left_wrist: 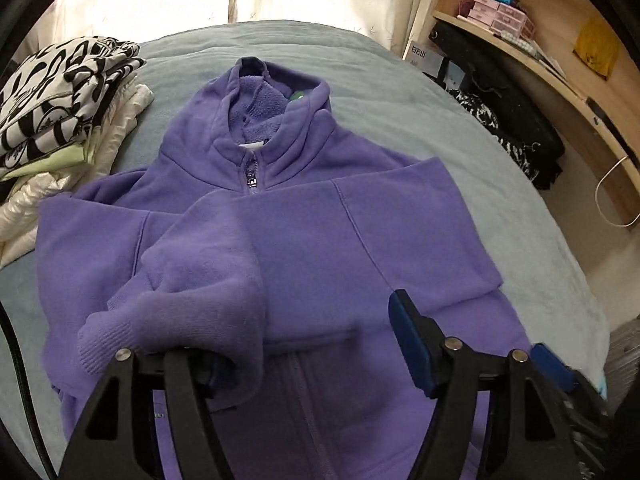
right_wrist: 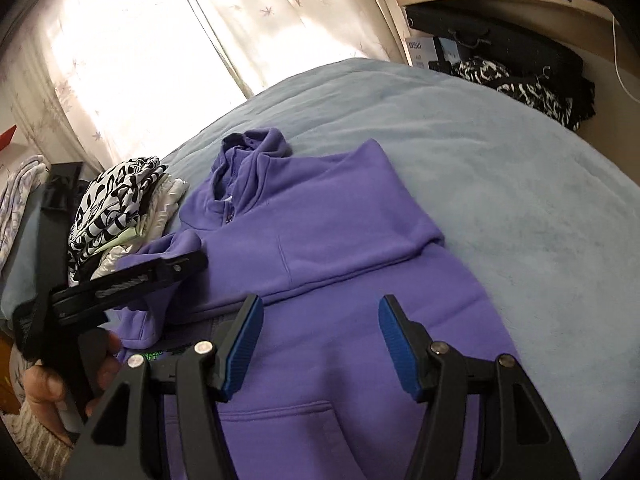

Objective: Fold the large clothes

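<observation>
A purple fleece zip hoodie [left_wrist: 304,240] lies face up on the bed, hood at the far end; it also shows in the right wrist view [right_wrist: 320,240]. Its right sleeve is folded flat across the chest. The left sleeve [left_wrist: 200,300] is draped over the front and its ribbed cuff rests on my left gripper's left finger, hiding the pad. My left gripper [left_wrist: 308,344] stands open just above the hoodie's front; it also shows from the side in the right wrist view [right_wrist: 176,264]. My right gripper [right_wrist: 320,340] is open and empty above the hoodie's lower front, near the pocket.
A stack of folded clothes [left_wrist: 68,120] with a black-and-white print on top lies at the bed's left. The light blue bedspread [right_wrist: 500,200] extends to the right. Dark bags and clothing [left_wrist: 516,128] sit below a wooden shelf [left_wrist: 540,52] on the right. Curtains hang behind.
</observation>
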`<state>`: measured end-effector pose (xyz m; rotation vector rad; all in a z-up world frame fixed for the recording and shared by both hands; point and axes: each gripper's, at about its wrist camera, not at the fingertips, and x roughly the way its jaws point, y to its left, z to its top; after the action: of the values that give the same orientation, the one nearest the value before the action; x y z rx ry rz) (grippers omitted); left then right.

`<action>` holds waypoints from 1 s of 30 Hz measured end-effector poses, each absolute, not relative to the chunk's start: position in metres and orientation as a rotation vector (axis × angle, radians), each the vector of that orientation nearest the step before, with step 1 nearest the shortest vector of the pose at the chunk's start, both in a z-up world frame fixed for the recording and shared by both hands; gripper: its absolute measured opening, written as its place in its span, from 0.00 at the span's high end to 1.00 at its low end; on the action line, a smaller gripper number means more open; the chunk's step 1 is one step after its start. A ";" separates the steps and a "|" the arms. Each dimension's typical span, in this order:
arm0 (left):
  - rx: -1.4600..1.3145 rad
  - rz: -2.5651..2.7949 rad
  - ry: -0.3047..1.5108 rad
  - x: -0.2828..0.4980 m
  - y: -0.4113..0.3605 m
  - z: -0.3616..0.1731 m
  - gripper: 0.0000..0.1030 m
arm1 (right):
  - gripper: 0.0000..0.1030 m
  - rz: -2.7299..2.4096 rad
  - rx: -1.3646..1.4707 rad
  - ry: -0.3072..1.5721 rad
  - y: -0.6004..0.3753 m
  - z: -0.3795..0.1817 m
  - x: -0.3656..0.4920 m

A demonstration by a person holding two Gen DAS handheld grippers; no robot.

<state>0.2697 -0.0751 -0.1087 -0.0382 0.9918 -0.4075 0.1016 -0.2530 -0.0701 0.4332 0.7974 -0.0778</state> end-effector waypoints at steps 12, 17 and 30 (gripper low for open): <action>-0.245 -0.519 1.098 0.231 -0.019 -0.103 0.25 | 0.42 0.020 0.345 0.817 -0.220 -0.063 0.107; -0.273 -0.644 1.192 0.219 -0.013 -0.114 0.22 | 0.42 0.034 0.304 0.822 -0.208 -0.058 0.102; -0.184 -0.716 1.127 0.175 -0.022 -0.119 0.04 | 0.42 0.058 0.278 0.817 -0.200 -0.044 0.088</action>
<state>0.1747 -0.0217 -0.1189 -0.1844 1.1271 -0.7162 0.0875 -0.1996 -0.0444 0.2776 0.8167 0.0577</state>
